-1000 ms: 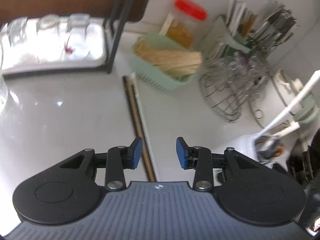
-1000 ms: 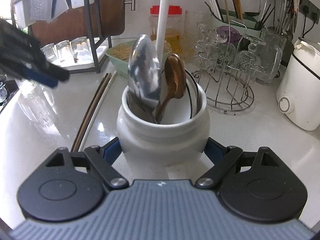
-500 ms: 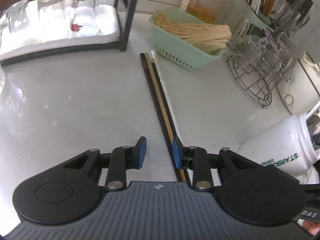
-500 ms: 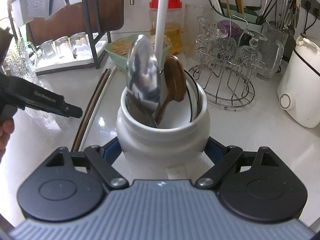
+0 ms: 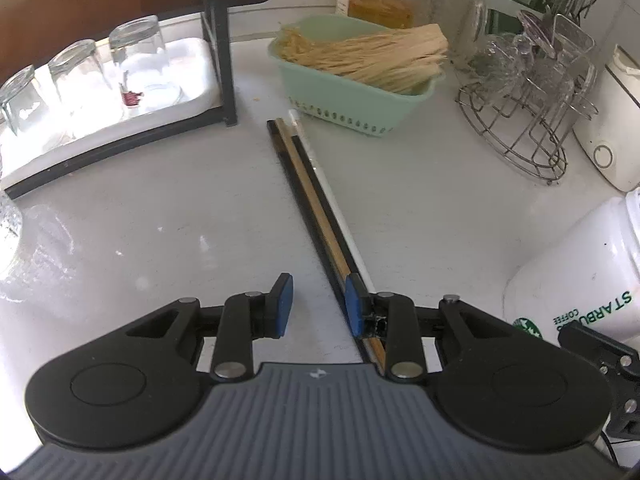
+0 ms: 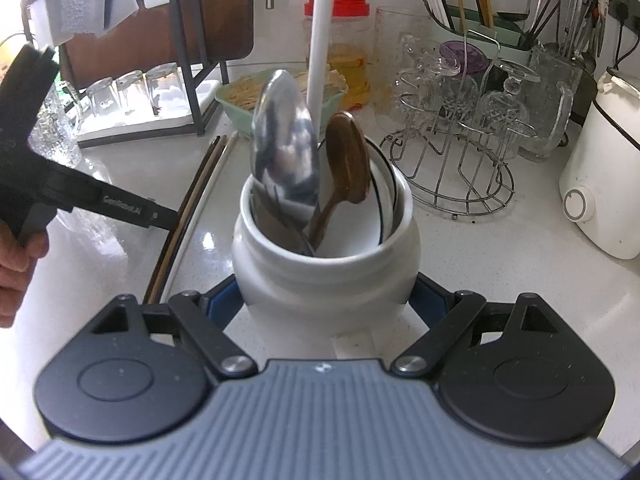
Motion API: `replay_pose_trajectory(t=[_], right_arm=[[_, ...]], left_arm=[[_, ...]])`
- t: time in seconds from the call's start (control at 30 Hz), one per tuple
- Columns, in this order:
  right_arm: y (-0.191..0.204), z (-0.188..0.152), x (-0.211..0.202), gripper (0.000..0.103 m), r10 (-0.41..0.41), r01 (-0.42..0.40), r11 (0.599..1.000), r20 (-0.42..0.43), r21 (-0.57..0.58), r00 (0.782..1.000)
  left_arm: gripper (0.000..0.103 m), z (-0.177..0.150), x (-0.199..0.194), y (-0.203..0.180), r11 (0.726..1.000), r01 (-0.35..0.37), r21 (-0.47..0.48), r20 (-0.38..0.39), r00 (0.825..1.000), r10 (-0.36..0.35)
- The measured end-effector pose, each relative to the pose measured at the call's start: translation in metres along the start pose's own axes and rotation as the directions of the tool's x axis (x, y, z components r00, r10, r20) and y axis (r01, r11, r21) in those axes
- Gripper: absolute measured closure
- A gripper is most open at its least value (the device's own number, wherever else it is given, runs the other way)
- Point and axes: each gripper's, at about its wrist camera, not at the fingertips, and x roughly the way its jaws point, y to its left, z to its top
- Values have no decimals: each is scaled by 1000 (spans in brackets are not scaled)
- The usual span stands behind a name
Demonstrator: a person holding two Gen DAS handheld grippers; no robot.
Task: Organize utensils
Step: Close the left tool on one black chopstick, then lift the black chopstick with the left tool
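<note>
Right tongs (image 6: 326, 300) clamped on the white ceramic Starbucks jar (image 6: 326, 256), jar upright on the white tabletop (image 5: 160, 208). In it: a large steel ladle (image 6: 286, 140), a brown wooden spoon (image 6: 346, 160) and a white-handled utensil (image 6: 322, 36), bowls and handles pointing up. My left tongs (image 5: 316, 306) sit low over the near end of the bundle of long chopsticks (image 5: 308, 184), which are dark, tan and white. Left jaws have just been closing and stand part open; nothing between the pads, bundle passes under the right-hand pad. Chopsticks lie flat, long axis running from the tongs away toward the mint-green plastic basket (image 5: 352, 100); jar is to their right.
</note>
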Motion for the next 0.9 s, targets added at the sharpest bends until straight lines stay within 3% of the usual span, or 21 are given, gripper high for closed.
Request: replay_pose_trajectory(t=[0.17, 0.23, 0.33, 0.5, 0.9], right_arm=[[-1, 0, 0, 13, 7, -7, 1000, 0, -8, 1000], [-1, 0, 0, 13, 9, -9, 1000, -1, -7, 1000], [-1, 0, 0, 13, 11, -11, 1000, 0, -9, 1000], [-1, -1, 0, 13, 13, -13, 1000, 5, -9, 1000], [-1, 0, -1, 13, 11, -10, 1000, 5, -18, 1000]], left_arm=[[70, 3, 2, -6, 1000, -23, 16, -10, 1000, 23], [81, 4, 2, -6, 1000, -26, 0, -21, 999, 26], [89, 1, 3, -2, 999, -33, -30, -41, 999, 32], [96, -4, -1, -3, 998, -55, -24, -41, 998, 54], [97, -26, -28, 2, 996, -45, -72, -58, 997, 40]])
